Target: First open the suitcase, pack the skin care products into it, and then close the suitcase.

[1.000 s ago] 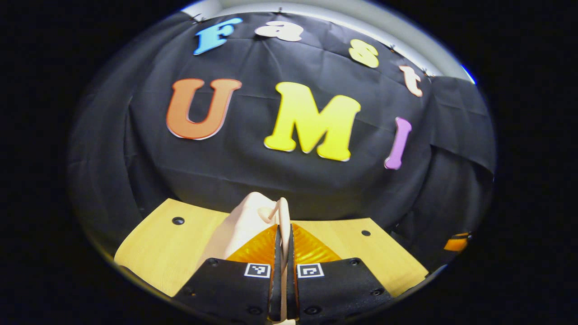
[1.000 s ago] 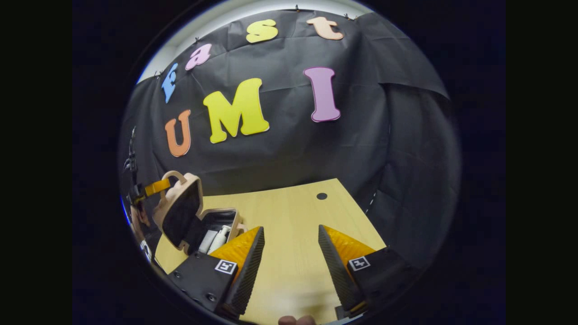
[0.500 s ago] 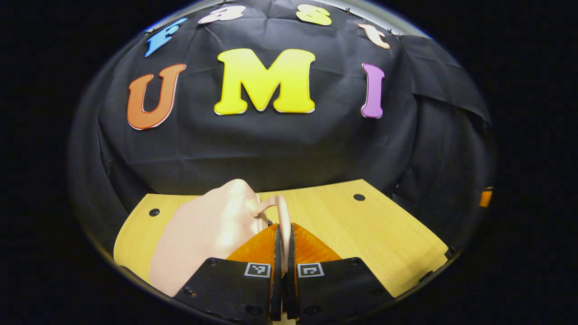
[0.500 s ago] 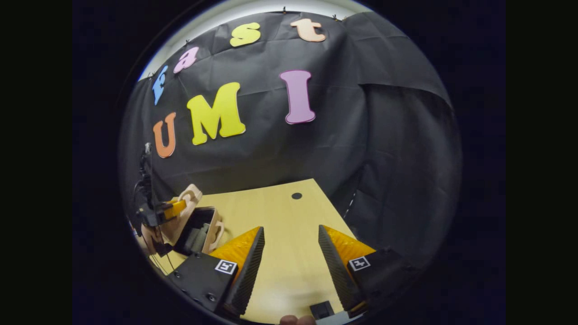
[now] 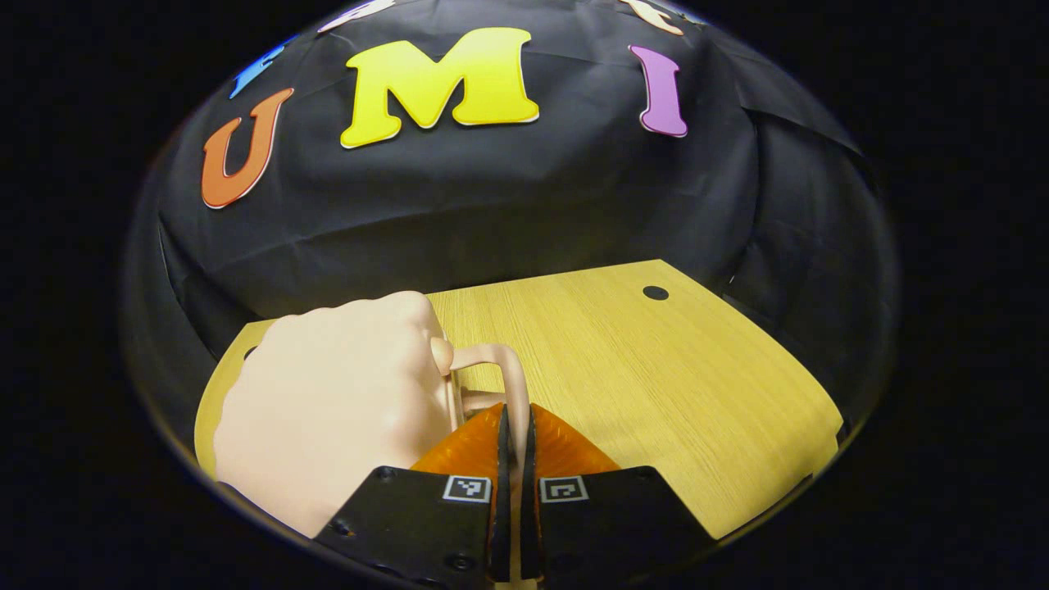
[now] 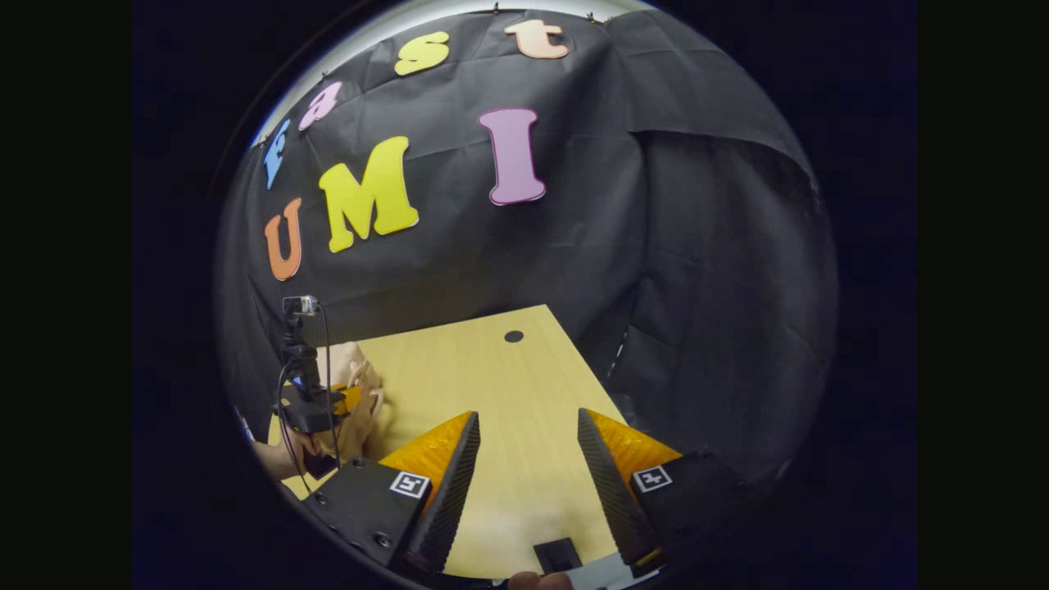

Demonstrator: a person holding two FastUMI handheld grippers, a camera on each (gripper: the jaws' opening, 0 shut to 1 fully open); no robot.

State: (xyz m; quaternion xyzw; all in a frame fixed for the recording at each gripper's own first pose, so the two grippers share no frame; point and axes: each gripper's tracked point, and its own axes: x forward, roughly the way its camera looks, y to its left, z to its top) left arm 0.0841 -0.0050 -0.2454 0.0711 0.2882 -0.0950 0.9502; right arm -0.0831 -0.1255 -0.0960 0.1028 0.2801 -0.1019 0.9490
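A pale beige suitcase (image 5: 328,410) lies flat on the wooden table (image 5: 656,369) at the lower left of the left gripper view, its lid down. My left gripper (image 5: 514,414) is shut on the thin loop handle (image 5: 515,378) at the suitcase's edge. In the right gripper view the suitcase (image 6: 362,387) shows small at the far left, with the left gripper (image 6: 315,410) and the hand that holds it in front of it. My right gripper (image 6: 527,418) hovers open over bare table (image 6: 475,369), holding nothing. The suitcase's inside is hidden.
The tabletop has a round hole (image 5: 655,292) near its far right corner, seen too as the hole (image 6: 514,336) in the right gripper view. Black cloth walls stand close behind and to the right of the table. A small dark block (image 6: 557,555) sits at the bottom edge.
The left gripper, holding the handle, swung the lid down from upright until the suitcase lay closed; the bottles seen inside one second ago are now covered. The right gripper stayed open.
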